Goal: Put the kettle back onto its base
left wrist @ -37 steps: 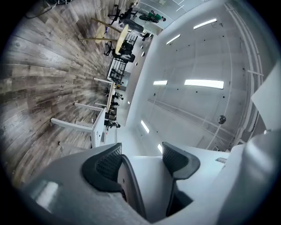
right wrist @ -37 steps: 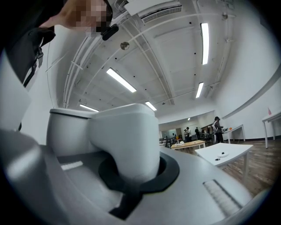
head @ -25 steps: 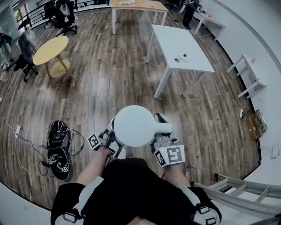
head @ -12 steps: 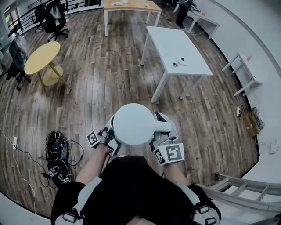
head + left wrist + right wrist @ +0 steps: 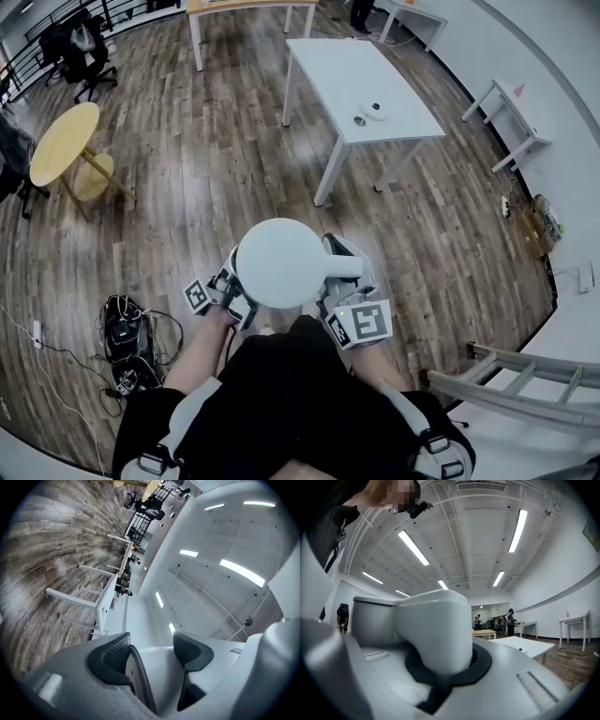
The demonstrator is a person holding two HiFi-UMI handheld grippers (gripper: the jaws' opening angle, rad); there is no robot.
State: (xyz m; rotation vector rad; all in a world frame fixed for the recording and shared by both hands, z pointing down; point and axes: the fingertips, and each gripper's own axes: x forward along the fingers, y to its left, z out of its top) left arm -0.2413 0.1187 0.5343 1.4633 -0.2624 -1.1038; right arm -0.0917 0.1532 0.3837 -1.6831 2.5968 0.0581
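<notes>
The right claw [image 5: 449,665] is squeezed tight on the handle [image 5: 433,630] of the white kettle [image 5: 279,262]. The left claw [image 5: 152,654] pinches the kettle's other side. The kettle sits between both claws with its lid on.

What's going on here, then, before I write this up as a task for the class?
A person is holding a white kettle above the wooden floor with two hand-held grippers. The right gripper has its jaws shut on the handle; the left gripper grips the kettle's other side. The kettle is not yet on its base: a small round thing, likely that base, sits on the white table ahead.
</notes>
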